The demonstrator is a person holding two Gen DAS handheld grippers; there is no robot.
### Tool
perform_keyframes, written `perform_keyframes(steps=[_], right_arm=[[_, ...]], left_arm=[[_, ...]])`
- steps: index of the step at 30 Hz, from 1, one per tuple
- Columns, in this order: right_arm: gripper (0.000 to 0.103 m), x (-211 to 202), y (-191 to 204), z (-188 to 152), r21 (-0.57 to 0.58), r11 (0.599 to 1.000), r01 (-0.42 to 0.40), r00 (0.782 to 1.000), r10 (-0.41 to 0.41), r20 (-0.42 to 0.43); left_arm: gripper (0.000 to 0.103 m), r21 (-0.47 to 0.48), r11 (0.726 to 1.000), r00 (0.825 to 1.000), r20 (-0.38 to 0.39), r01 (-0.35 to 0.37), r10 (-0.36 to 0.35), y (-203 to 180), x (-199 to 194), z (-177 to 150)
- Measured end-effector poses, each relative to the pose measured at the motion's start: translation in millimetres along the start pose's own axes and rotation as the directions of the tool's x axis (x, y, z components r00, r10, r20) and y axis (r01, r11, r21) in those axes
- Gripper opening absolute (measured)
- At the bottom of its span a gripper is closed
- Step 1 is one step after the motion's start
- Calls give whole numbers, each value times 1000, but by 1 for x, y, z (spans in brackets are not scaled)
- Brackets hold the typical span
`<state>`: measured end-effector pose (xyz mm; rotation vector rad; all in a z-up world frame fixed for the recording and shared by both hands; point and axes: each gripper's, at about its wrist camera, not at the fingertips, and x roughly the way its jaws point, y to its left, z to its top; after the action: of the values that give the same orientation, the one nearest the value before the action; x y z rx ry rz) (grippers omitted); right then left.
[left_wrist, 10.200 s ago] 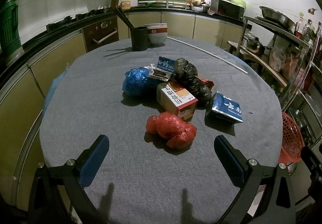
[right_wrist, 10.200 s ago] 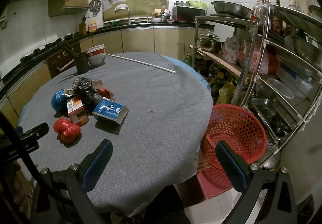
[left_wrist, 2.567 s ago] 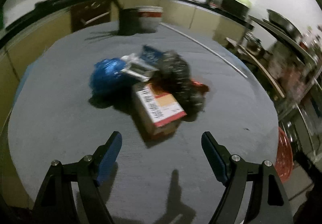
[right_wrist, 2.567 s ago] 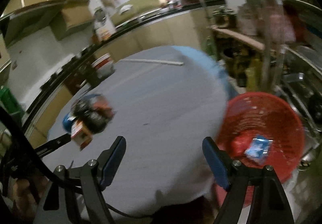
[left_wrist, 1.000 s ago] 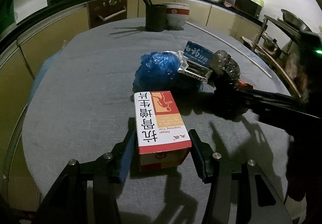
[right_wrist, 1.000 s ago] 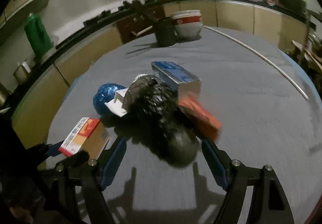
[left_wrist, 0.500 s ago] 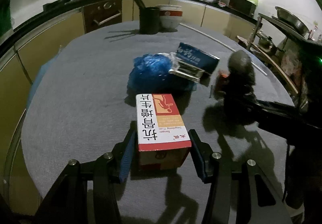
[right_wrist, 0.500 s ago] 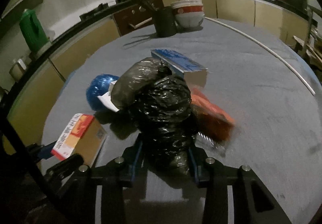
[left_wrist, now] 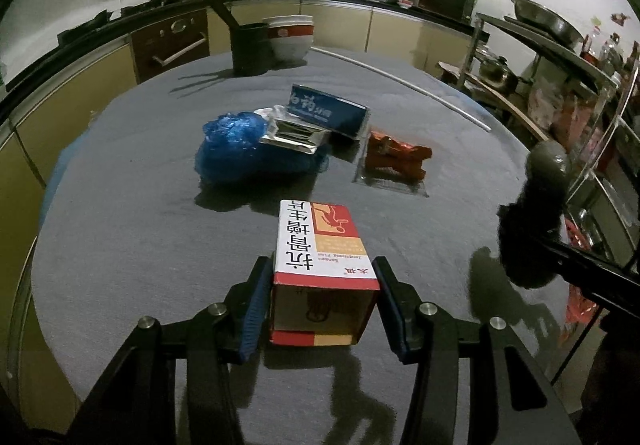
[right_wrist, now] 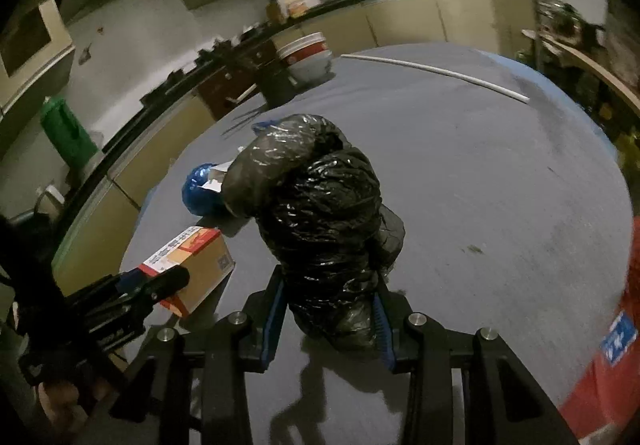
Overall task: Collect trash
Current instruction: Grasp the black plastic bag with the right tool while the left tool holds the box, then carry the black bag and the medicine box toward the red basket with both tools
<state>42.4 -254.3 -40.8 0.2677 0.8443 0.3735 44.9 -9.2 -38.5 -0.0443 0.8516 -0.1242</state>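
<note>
- Grey cloth covers the round table (left_wrist: 120,229), where a blue bag (left_wrist: 236,149), blue box (left_wrist: 328,111) and orange wrapper (left_wrist: 396,157) still await collection.
- Red basket (right_wrist: 616,345) edges into my right view.
- Black bag (right_wrist: 320,229), just lifted from the pile, sits clamped in my right gripper (right_wrist: 328,319).
- My left gripper (left_wrist: 320,309) grips the carton (left_wrist: 320,257); both loads look basket-bound.
</note>
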Motion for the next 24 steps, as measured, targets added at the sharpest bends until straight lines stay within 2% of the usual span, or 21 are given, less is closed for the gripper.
perform_keyframes(steps=[8, 24], right_arm=[[41, -19, -16, -16, 54, 998, -15, 1000, 13, 26], [41, -47, -34, -29, 122, 992, -24, 996, 14, 86]], left_arm=[[51, 4, 1000, 1000, -7, -9, 9, -4, -1, -6], [49, 47, 997, 997, 52, 57, -59, -33, -19, 4]])
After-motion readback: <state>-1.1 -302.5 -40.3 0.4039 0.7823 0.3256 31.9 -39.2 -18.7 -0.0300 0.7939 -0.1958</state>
